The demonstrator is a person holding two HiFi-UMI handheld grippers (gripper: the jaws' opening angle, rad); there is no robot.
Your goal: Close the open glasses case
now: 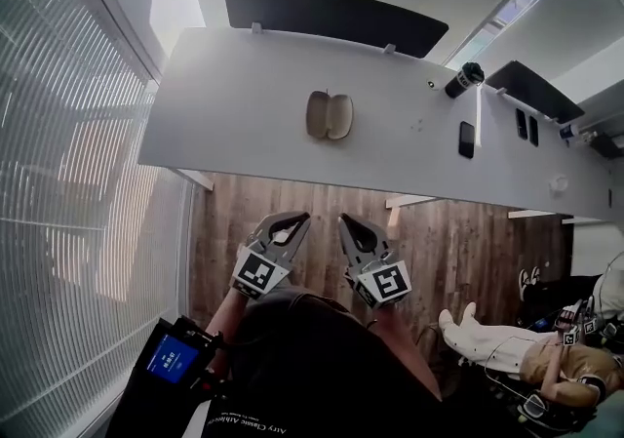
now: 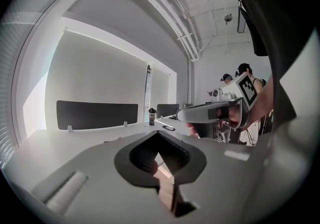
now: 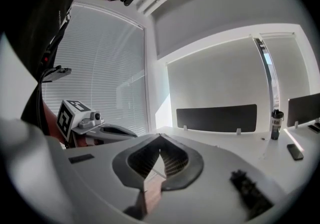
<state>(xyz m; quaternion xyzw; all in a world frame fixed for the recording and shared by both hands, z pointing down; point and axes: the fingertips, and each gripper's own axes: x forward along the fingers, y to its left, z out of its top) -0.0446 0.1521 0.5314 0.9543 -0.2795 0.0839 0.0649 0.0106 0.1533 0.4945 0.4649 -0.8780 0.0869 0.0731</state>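
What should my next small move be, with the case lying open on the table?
Probably reach forward, bringing the right tongs over the table toward the case. The case lies open with both halves spread flat and nothing touching it. The right tongs and the left tongs are shut and empty, held close to the body above the floor, short of the table edge.

White table (image 1: 244, 85) stretches across the upper centre, dark panel (image 1: 331, 15) on its far edge. Sunlit blinds (image 1: 58, 182) fill the left, and wood floor (image 1: 292, 197) runs below.
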